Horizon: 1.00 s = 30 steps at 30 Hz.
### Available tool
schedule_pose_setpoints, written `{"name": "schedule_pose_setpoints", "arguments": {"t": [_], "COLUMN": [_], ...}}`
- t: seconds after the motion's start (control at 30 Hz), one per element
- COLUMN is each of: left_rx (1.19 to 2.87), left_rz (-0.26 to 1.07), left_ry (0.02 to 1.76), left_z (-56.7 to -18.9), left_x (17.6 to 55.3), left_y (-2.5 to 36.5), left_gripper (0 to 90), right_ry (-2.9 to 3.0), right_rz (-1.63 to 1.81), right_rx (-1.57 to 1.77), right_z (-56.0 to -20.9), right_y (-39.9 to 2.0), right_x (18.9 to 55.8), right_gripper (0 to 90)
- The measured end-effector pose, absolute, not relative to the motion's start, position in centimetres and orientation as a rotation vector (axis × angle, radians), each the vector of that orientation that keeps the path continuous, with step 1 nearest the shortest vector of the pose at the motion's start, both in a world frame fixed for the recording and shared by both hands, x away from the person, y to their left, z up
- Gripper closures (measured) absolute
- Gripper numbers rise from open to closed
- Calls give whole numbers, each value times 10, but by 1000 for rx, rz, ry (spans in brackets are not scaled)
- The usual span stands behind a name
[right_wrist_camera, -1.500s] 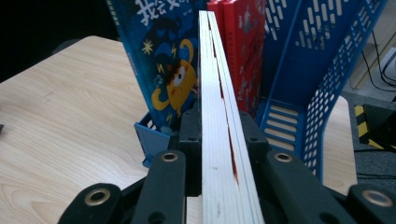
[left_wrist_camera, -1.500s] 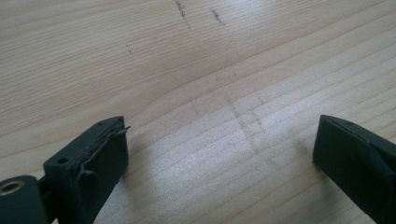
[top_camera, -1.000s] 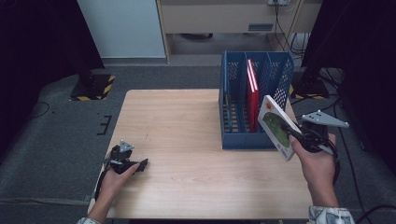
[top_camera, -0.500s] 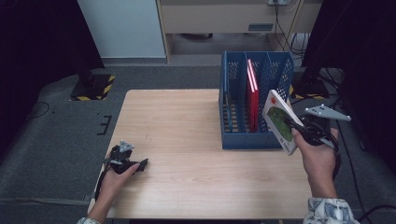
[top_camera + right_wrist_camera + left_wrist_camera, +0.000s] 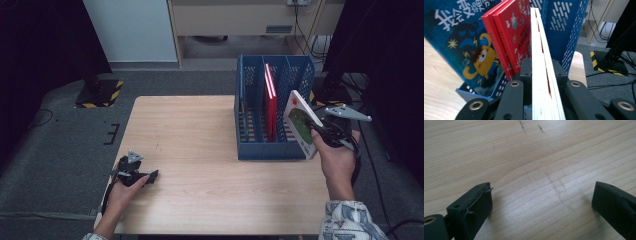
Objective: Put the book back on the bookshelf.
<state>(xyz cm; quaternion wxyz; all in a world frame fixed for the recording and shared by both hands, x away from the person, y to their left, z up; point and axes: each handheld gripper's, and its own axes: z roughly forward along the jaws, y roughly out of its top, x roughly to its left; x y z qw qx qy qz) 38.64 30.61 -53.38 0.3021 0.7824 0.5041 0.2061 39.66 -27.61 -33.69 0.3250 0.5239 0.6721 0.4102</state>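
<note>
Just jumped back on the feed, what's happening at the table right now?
The right gripper is clamped on a white-and-green book, held tilted at the near right corner of the blue rack. A red book stands upright in the rack's middle slot, and a blue book sits in another. The left gripper rests open on the table, holding nothing.

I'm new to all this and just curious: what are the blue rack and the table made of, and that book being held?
Blue rack: looks like moulded plastic, matt, with slotted walls. Table: pale wood or wood-look laminate, with visible grain and a soft sheen. Book clamped in the right gripper: stacked white page edges suggest paper, with a glossy printed cover.
</note>
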Motion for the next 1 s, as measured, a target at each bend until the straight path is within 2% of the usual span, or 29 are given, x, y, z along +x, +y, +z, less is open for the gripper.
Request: {"name": "schedule_pose_setpoints", "arguments": {"t": [0.43,1.0], "left_rx": [2067,2056], "left_rz": [545,550], "left_ry": [1336,1332], "left_z": [-534,-535], "left_x": [386,386], "left_y": [306,306], "left_gripper": [22,24], "right_ry": [1696,1631], "right_rz": [1057,1043], "right_rx": [1424,1483], "right_z": [-342,-365], "right_y": [-284,-282], "right_x": [426,472], "right_gripper": [763,763]}}
